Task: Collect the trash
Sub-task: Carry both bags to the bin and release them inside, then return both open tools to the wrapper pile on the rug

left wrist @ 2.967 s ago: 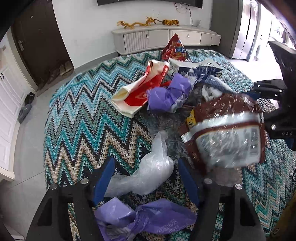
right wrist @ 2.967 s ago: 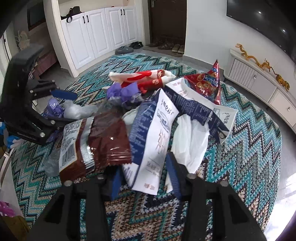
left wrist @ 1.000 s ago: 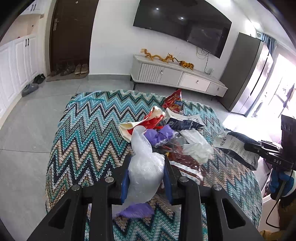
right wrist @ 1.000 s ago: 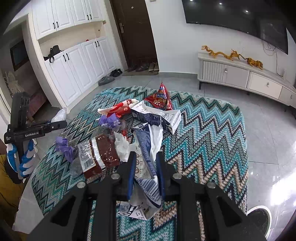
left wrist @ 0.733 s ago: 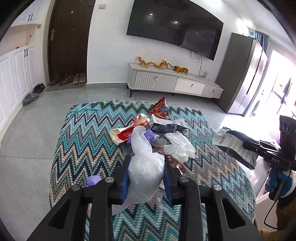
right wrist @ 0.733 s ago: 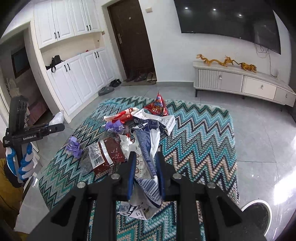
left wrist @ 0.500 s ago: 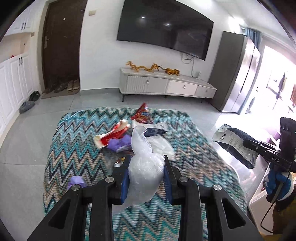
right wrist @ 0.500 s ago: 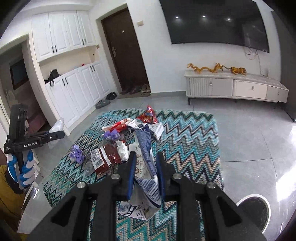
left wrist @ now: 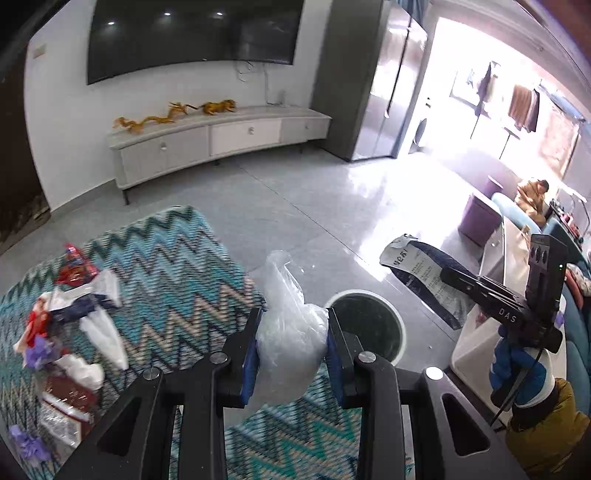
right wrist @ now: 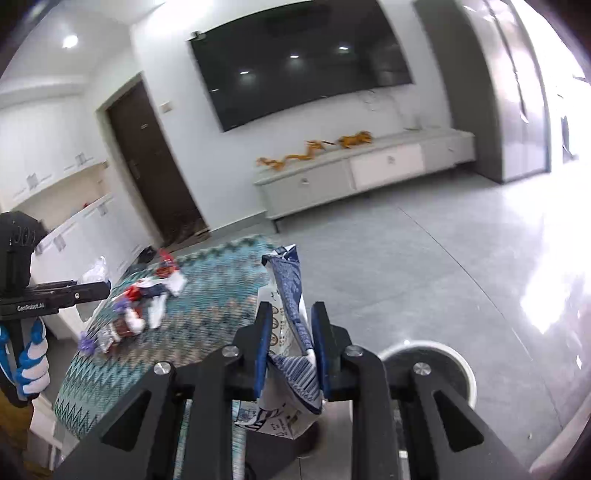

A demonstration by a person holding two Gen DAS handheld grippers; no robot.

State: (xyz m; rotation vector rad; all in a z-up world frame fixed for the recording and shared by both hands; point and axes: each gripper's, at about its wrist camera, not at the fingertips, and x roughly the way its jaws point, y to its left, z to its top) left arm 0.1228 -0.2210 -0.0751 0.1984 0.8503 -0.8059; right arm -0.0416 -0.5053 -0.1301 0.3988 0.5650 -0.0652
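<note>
My left gripper [left wrist: 291, 350] is shut on a crumpled clear plastic bag [left wrist: 286, 325], held high above the zigzag rug [left wrist: 177, 280]. A round white-rimmed trash bin [left wrist: 369, 328] stands on the floor just right of the bag. My right gripper [right wrist: 290, 343] is shut on a blue and white paper wrapper [right wrist: 291, 332]; it also shows in the left wrist view [left wrist: 424, 277], right of the bin. The bin [right wrist: 424, 365] sits low right of that wrapper. More wrappers [left wrist: 70, 321] lie on the rug's left part.
A low white TV cabinet [left wrist: 218, 144] stands along the far wall under a wall TV [left wrist: 192, 33]. A white counter [left wrist: 480, 332] and a purple stool [left wrist: 480, 219] are at the right. Grey tiled floor [left wrist: 332, 206] lies beyond the rug.
Both grippers have swung right, away from the trash pile, still holding their items. The trash bin has come into view below them.
</note>
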